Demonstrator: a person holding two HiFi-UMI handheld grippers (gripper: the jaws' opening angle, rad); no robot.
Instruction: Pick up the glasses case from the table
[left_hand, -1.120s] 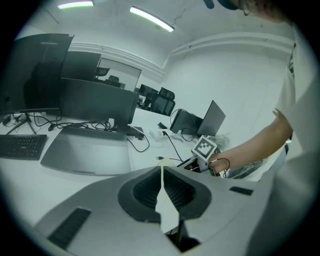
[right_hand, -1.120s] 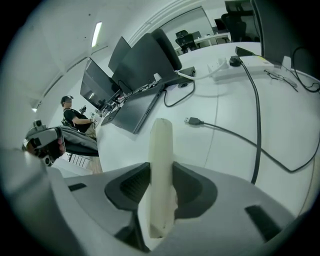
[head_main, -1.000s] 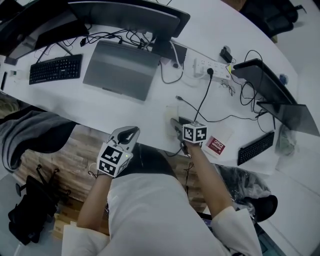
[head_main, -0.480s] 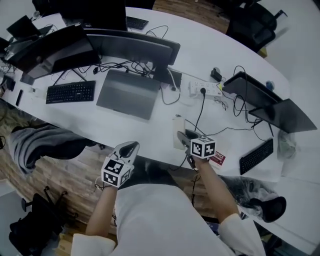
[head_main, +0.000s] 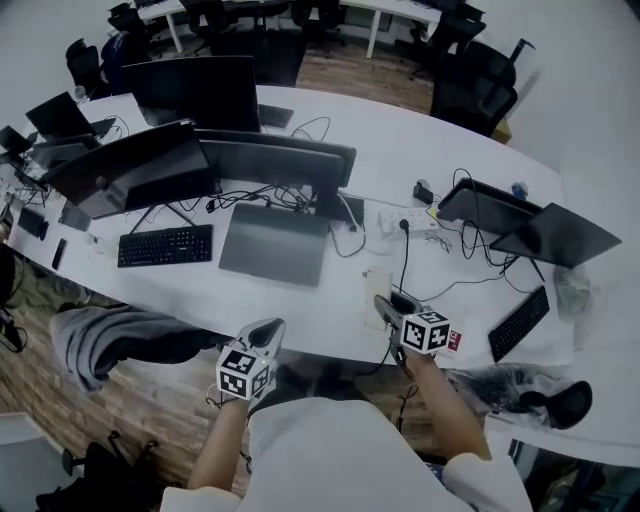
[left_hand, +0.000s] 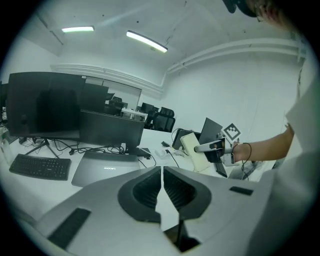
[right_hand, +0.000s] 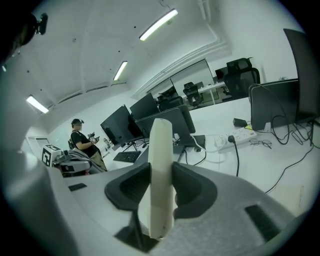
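right tool (head_main: 388, 305): clenched on the glasses case (right_hand: 161, 170), pads pressed against both flat sides, the case standing on end between them.
left tool (left_hand: 162, 186): jaws pressed together on nothing, held at the counter (head_main: 320, 300) edge, well apart from the right one.
what changed: against a second ago both tools sit higher. the right one has climbed more and taken the case up with it, and its grip width has not shifted.
where the case is: in the air, at the right tool's tips, over the near edge of the counter. the left gripper view shows it (left_hand: 194, 151) tilted and clear of the surface. from the head view alone the gap is hard to judge.
meaning for the task: the pick-up looks done, with the case off the counter and no sign of slipping. what's left is likely only to hold it steady.
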